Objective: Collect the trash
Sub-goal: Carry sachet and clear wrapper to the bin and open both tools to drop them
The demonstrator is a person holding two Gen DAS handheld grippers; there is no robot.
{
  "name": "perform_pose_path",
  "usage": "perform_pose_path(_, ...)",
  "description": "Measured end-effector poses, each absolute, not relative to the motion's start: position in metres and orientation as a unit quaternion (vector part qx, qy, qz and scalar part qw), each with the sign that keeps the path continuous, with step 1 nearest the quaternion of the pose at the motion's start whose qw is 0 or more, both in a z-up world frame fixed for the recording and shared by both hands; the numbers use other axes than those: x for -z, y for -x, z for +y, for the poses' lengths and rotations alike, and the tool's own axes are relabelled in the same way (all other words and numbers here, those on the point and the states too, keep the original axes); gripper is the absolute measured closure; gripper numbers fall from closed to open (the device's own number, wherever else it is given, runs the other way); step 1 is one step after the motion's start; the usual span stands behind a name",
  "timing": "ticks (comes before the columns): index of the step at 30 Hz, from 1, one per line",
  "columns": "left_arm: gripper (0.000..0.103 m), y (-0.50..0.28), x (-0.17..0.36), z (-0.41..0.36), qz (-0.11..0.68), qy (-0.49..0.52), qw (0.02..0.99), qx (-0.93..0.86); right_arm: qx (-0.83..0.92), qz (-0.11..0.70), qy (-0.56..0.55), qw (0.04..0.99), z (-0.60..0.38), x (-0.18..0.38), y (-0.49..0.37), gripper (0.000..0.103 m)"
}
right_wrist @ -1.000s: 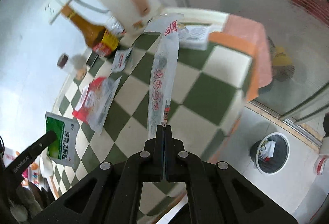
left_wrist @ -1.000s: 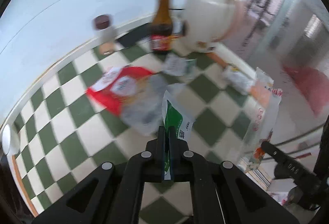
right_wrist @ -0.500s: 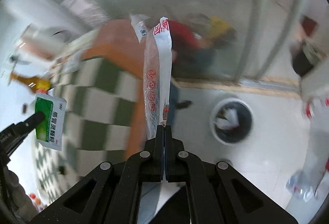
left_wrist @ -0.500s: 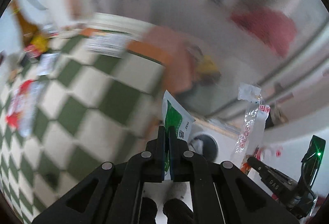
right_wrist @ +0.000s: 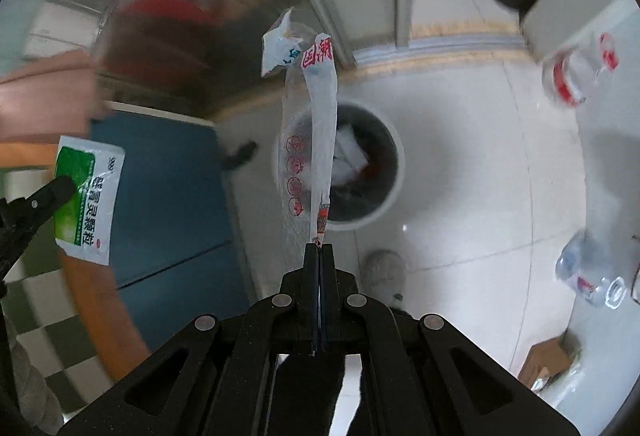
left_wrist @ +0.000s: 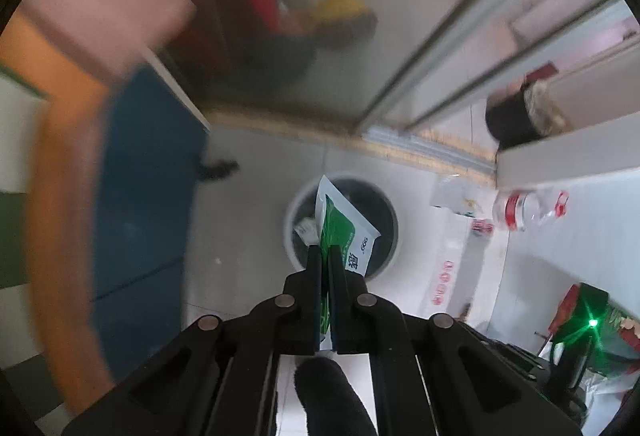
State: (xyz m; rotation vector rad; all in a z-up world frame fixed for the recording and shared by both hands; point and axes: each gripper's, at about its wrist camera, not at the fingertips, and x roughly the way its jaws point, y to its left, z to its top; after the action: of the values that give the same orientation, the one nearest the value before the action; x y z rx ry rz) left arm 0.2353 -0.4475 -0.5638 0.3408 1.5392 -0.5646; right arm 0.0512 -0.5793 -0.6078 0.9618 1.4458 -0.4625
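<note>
Both pieces of rubbish are picked up but not yet dropped. The left gripper (left_wrist: 325, 250) has its jaws clenched on a green packet (left_wrist: 344, 232), and the right gripper (right_wrist: 319, 248) pinches a long clear wrapper (right_wrist: 316, 139). Straight ahead of both jaws sits the bin (right_wrist: 390, 191), already holding some scraps; letting go remains.

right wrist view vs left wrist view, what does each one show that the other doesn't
Only the right wrist view shows the right gripper shut on the long clear wrapper, and a grey shoe on the floor.

Only the left wrist view shows a green light at lower right.

Both show the trash bin on the floor below, the left gripper pinching the green sachet, and plastic bottles.
</note>
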Motion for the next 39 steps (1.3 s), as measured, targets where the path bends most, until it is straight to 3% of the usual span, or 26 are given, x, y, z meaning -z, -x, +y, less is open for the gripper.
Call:
perform_pose_path(5, 0.102, -0.227, 0.681, -0.471, 0.726, -0.166, 0.616, 0.256, 0.165, 0.668, -0.444, 0.574, -0.591, 0.739, -0.050, 0.103)
perform_pose_path(6, 0.102, -0.226, 0.706, -0.474, 0.735, -0.173, 0.604, 0.256, 0.156, 0.682, -0.444, 0.559, -0.593, 0.786, -0.051, 0.103)
perform_pose_path(9, 0.102, -0.221, 0.765, -0.485, 0.751, -0.193, 0.577, 0.255, 0.153, 0.693, -0.444, 0.548, -0.596, 0.827, -0.050, 0.103)
perform_pose_path(11, 0.097, -0.216, 0.788, -0.490, 0.756, -0.205, 0.565, 0.260, 0.147, 0.700, -0.444, 0.539, -0.598, 0.864, -0.053, 0.103)
perform_pose_path(16, 0.094, -0.213, 0.828, -0.496, 0.763, -0.232, 0.541, 0.266, 0.138, 0.709, -0.437, 0.536, -0.596, 0.895, -0.057, 0.102)
perform_pose_path(18, 0.083, -0.214, 0.829, -0.493, 0.760, -0.237, 0.545, 0.262, 0.143, 0.714, -0.431, 0.533, -0.596, 0.904, -0.061, 0.100)
perform_pose_path(19, 0.065, -0.214, 0.826, -0.492, 0.754, -0.238, 0.553, 0.262, 0.143, 0.714, -0.431, 0.533, -0.596, 0.904, -0.061, 0.092)
perform_pose_path(20, 0.036, -0.215, 0.824, -0.492, 0.749, -0.239, 0.560, 0.260, 0.147, 0.710, -0.432, 0.536, -0.598, 0.903, -0.061, 0.082)
perform_pose_path(22, 0.008, -0.217, 0.817, -0.487, 0.737, -0.239, 0.579, 0.255, 0.153, 0.706, -0.430, 0.541, -0.598, 0.897, -0.061, 0.039)
perform_pose_path(24, 0.007, -0.217, 0.810, -0.481, 0.727, -0.242, 0.592, 0.248, 0.165, 0.696, -0.425, 0.554, -0.600, 0.886, -0.060, 0.027)
perform_pose_path(26, 0.004, -0.216, 0.799, -0.475, 0.715, -0.246, 0.609, 0.241, 0.180, 0.686, -0.405, 0.577, -0.600, 0.870, -0.060, 0.021)
perform_pose_path(28, 0.004, -0.215, 0.789, -0.471, 0.694, -0.254, 0.631, 0.239, 0.200, 0.674, -0.371, 0.607, -0.602, 0.851, -0.060, 0.002)
perform_pose_path(39, 0.004, -0.201, 0.714, -0.450, 0.636, -0.262, 0.691, 0.221, 0.247, 0.641, -0.292, 0.665, -0.595, 0.784, -0.058, 0.000)
